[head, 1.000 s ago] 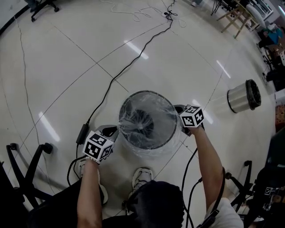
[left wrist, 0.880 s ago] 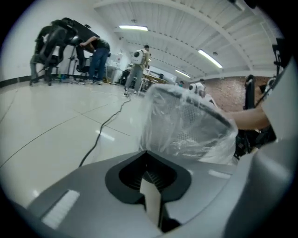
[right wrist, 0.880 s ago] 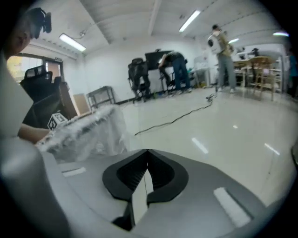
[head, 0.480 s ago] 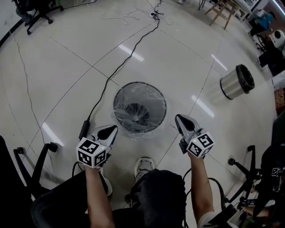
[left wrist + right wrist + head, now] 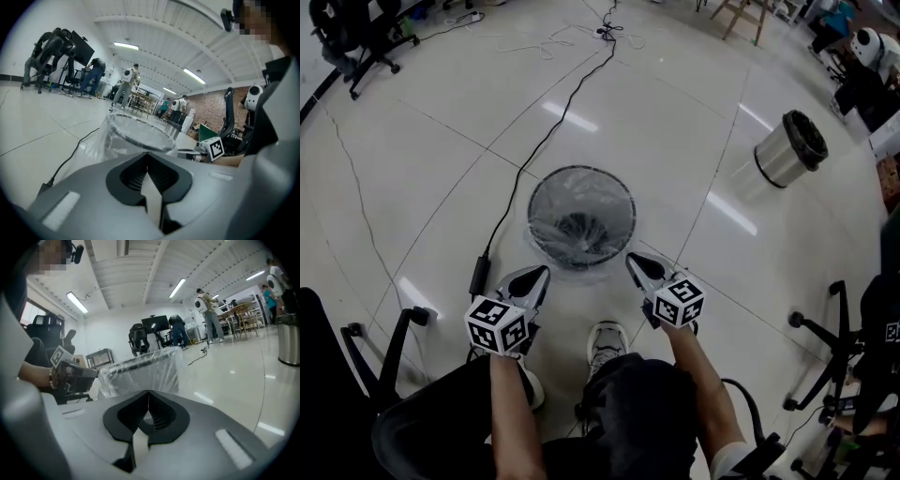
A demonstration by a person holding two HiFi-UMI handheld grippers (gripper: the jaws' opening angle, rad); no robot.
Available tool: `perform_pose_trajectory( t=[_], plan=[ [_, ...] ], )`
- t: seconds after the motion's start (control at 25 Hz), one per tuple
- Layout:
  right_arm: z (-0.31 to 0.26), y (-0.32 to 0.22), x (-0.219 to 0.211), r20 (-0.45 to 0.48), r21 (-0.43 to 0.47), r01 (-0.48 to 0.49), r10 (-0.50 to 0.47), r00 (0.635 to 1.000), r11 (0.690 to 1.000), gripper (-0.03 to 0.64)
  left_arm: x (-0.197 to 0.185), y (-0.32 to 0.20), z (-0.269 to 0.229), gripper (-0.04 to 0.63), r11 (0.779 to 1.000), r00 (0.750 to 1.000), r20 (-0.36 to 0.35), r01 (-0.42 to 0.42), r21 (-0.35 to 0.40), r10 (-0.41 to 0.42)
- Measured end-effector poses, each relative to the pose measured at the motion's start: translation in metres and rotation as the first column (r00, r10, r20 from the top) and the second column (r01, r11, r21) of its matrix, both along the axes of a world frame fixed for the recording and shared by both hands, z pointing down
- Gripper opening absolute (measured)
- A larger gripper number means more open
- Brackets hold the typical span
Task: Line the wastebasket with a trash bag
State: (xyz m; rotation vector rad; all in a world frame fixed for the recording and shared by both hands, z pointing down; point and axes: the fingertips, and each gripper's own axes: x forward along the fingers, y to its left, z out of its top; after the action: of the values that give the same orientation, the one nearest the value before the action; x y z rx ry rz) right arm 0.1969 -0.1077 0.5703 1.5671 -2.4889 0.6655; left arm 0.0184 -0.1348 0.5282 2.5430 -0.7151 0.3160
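Glossy tiled floor (image 5: 422,169). The wastebasket (image 5: 532,208) stands on it, with a clear trash bag (image 5: 567,202) over its rim. My left gripper (image 5: 540,274) and right gripper (image 5: 634,262) are clenched and empty, just short of the wastebasket. The lining looks done; for any slack, I pinch the film outside the rim and tug evenly.

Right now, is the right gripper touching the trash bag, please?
Apart. The right gripper view shows the right gripper shut on nothing, with the trash bag standing clear beyond its tips.
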Motion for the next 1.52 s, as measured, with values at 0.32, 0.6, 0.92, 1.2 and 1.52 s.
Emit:
perform_pose_trajectory(
  t=[0.32, 0.6, 0.92, 1.2, 1.52],
  plan=[
    [-0.115, 0.012, 0.073, -0.061, 0.068, -0.143, 0.148, 0.987, 0.987, 0.002, 0.005, -0.057, -0.128, 0.012, 0.962, 0.973, -0.028, 0.230, 0.149, -0.229],
    [-0.183, 0.002, 0.070, -0.178, -0.002, -0.186, 0.183, 0.967, 0.982, 0.000, 0.017, -0.043, -0.163, 0.012, 0.962, 0.964, 0.058, 0.250, 0.111, -0.258],
    [-0.199, 0.023, 0.049, -0.177, -0.053, -0.261, 0.248, 0.952, 0.964, 0.000, -0.008, -0.014, -0.134, 0.012, 0.954, 0.943, 0.142, 0.295, 0.052, -0.300],
    [-0.189, 0.044, 0.050, -0.186, -0.068, -0.307, 0.290, 0.939, 0.949, 0.000, -0.015, 0.002, -0.122, 0.012, 0.955, 0.941, 0.167, 0.296, 0.026, -0.296],
    [-0.181, 0.056, 0.054, -0.206, -0.088, -0.303, 0.281, 0.937, 0.949, 0.000, -0.006, 0.004, -0.124, 0.012, 0.959, 0.945, 0.164, 0.281, 0.035, -0.283]
  ],
)
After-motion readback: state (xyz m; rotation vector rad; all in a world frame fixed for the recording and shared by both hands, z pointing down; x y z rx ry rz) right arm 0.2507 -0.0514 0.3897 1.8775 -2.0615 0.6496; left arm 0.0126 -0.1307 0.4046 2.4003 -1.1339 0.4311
